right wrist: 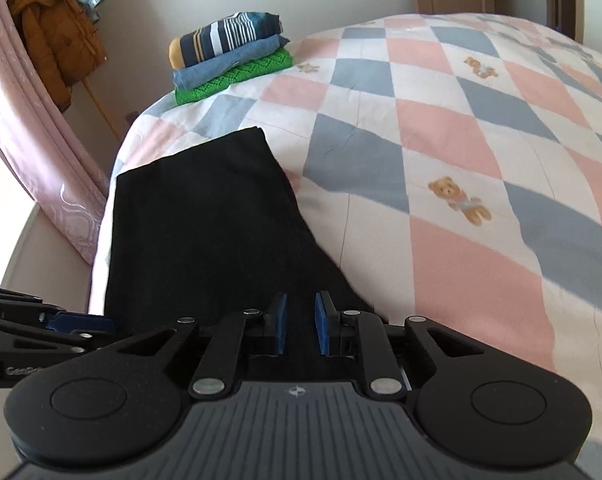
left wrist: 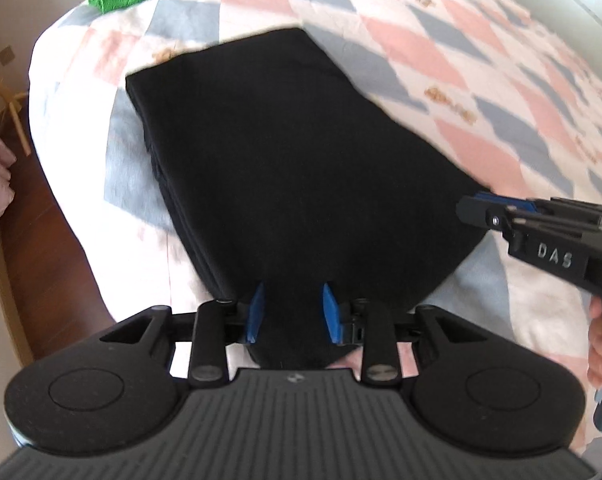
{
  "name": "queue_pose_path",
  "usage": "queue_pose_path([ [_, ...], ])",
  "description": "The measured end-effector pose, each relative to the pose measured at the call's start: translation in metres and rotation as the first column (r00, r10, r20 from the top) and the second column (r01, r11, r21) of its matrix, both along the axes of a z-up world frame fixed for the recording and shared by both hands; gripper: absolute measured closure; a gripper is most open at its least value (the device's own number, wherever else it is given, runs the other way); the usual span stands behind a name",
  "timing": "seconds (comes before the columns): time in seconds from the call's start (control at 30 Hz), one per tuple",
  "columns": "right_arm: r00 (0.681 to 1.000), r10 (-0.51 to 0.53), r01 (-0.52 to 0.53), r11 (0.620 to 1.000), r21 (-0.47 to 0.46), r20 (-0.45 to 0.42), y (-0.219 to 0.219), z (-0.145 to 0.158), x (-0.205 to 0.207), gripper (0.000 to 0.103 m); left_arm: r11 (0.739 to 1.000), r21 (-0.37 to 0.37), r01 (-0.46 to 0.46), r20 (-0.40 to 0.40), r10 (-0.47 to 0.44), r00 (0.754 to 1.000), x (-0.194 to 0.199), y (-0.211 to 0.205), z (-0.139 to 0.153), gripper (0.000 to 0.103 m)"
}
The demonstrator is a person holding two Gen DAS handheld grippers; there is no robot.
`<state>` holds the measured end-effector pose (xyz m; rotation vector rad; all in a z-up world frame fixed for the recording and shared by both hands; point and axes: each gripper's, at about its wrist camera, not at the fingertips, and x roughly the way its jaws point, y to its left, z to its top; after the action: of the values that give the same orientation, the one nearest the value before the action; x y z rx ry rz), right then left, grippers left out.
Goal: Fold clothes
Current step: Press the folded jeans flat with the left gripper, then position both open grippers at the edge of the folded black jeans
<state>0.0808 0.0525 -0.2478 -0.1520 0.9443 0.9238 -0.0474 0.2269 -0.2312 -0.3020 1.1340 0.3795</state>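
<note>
The black garment (left wrist: 285,160) is lying folded into a long flat rectangle on the checked quilt (left wrist: 441,60), near the bed's edge, and I am looking along it from its near end with both tools. My left gripper (left wrist: 291,312) is hovering over that near end with its blue pads (left wrist: 256,312) standing narrowly apart; dark cloth is showing between them, but the pads are not pressing on it. My right gripper (right wrist: 300,328) is sitting at the garment's other near corner, its fingers parted only a little (whether they are pinching any cloth I cannot tell, since everything between them is black). Farther up the bed, a stack of folded clothes (right wrist: 229,56) is resting, green at the bottom, blue above it, striped on top. A brown jacket (right wrist: 57,36) is hanging by the pink curtain (right wrist: 33,148).
</note>
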Motion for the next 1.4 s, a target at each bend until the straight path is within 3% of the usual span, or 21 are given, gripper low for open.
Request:
queue_pose_path([
  [0.17, 1.000, 0.017, -0.017, 0.997, -0.074, -0.002, 0.002, -0.023, -0.004, 0.084, 0.999, 0.053, 0.006, -0.028, -0.004, 1.000, 0.001, -0.011, -0.002, 0.071],
  [0.27, 1.000, 0.003, -0.003, 0.998, -0.070, 0.002, 0.004, -0.017, -0.005, 0.083, 0.998, 0.060, -0.003, -0.029, 0.004, 1.000, -0.001, -0.010, 0.006, 0.071],
  [0.37, 1.000, -0.022, 0.022, 0.999, -0.028, 0.008, -0.002, -0.004, -0.010, 0.076, 0.998, 0.064, -0.003, 0.000, 0.003, 1.000, -0.006, -0.006, 0.017, 0.071],
  [0.53, 0.998, -0.050, 0.050, 0.999, 0.023, 0.038, -0.005, 0.007, -0.014, 0.076, 0.995, 0.093, 0.040, 0.103, -0.050, 0.993, -0.002, 0.018, 0.033, 0.072],
  [0.63, 0.996, -0.075, 0.074, 0.997, 0.019, 0.040, -0.003, -0.002, -0.009, 0.077, 0.988, 0.139, 0.069, 0.129, -0.087, 0.988, 0.017, 0.041, 0.032, 0.072],
  [0.73, 0.993, -0.116, 0.116, 0.993, 0.015, 0.011, -0.004, -0.022, -0.002, 0.085, 0.981, 0.166, 0.096, 0.065, -0.108, 0.992, 0.040, 0.060, 0.020, 0.073],
  [0.8, 0.990, -0.142, 0.142, 0.989, 0.028, -0.011, -0.005, -0.026, 0.000, 0.086, 0.977, 0.180, 0.115, 0.014, -0.120, 0.993, 0.056, 0.071, 0.012, 0.076],
  [0.9, 0.980, -0.195, 0.197, 0.979, 0.058, -0.046, -0.009, -0.018, -0.002, 0.083, 0.967, 0.184, 0.174, -0.001, -0.177, 0.984, 0.066, 0.074, 0.013, 0.071],
  [0.93, 0.974, -0.220, 0.224, 0.972, 0.076, -0.056, -0.012, -0.013, -0.004, 0.077, 0.965, 0.179, 0.194, 0.003, -0.198, 0.980, 0.069, 0.074, 0.015, 0.071],
  [1.03, 0.953, -0.296, 0.302, 0.947, 0.109, -0.069, -0.015, -0.004, -0.014, 0.075, 0.954, 0.166, 0.250, 0.022, -0.257, 0.966, 0.078, 0.087, 0.007, 0.067],
  [1.13, 0.922, -0.378, 0.382, 0.924, 0.030, -0.086, -0.001, -0.018, -0.018, 0.073, 0.940, 0.131, 0.315, 0.004, -0.318, 0.948, 0.086, 0.100, -0.006, 0.069],
  [1.2, 0.896, -0.438, 0.438, 0.899, -0.009, -0.067, 0.012, -0.025, -0.020, 0.072, 0.909, 0.129, 0.397, -0.008, -0.400, 0.917, 0.084, 0.100, -0.002, 0.068],
  [1.23, 0.884, -0.464, 0.463, 0.886, -0.025, -0.057, 0.019, -0.024, -0.022, 0.065, 0.889, 0.129, 0.440, -0.015, -0.442, 0.897, 0.080, 0.099, 0.001, 0.067],
  [1.27, 0.868, -0.494, 0.492, 0.869, -0.042, -0.053, 0.025, -0.021, -0.024, 0.059, 0.871, 0.121, 0.477, -0.025, -0.477, 0.878, 0.075, 0.099, 0.004, 0.065],
  [1.4, 0.760, -0.641, 0.636, 0.768, -0.082, -0.109, 0.042, 0.006, -0.046, 0.058, 0.827, 0.054, 0.559, -0.077, -0.555, 0.828, 0.062, 0.107, 0.019, 0.062],
])
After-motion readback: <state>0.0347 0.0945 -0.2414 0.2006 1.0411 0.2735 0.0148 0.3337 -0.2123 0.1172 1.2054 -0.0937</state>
